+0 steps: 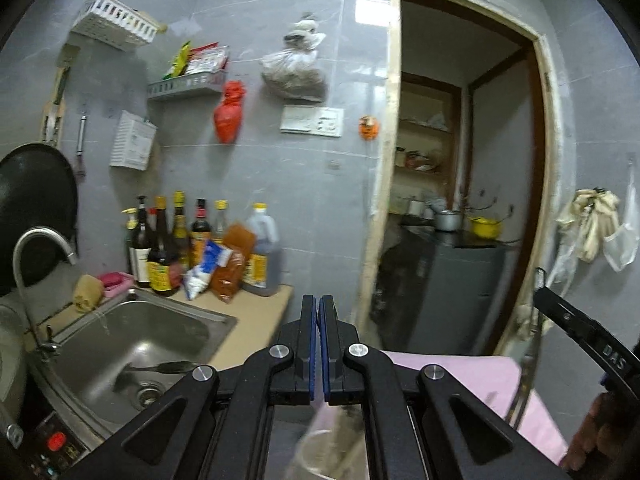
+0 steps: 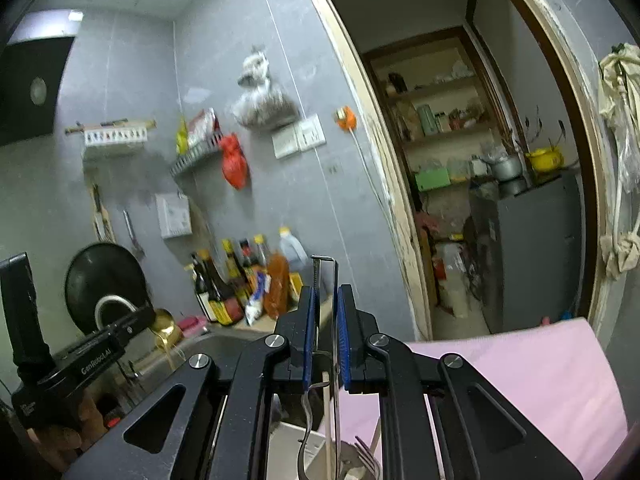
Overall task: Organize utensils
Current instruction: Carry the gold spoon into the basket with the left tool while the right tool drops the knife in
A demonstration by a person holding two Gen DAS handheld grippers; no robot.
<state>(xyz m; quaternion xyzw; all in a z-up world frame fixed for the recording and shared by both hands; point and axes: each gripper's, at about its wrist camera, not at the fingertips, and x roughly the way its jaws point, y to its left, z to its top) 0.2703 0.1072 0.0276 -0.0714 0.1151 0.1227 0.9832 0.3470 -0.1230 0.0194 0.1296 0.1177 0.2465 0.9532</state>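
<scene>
My right gripper (image 2: 327, 294) is shut on a thin metal utensil (image 2: 325, 280) that stands upright between its blue pads, its bent top end above the fingertips. Below it, more utensils show: a fork (image 2: 366, 456), a curved metal handle (image 2: 306, 420) and a chopstick (image 2: 328, 428), over a white holder (image 2: 294, 444). My left gripper (image 1: 318, 302) is shut and empty, held above a clear container (image 1: 320, 456). The right gripper's body (image 1: 580, 332) and its long utensil (image 1: 528, 376) show at the right of the left wrist view.
A steel sink (image 1: 132, 344) with a faucet (image 1: 36, 248) and a spoon (image 1: 160, 367) in it lies at the left. Sauce bottles (image 1: 176, 240) stand on the counter behind. A pink cloth (image 2: 540, 380) covers the surface at the right. An open doorway (image 1: 460, 200) is ahead.
</scene>
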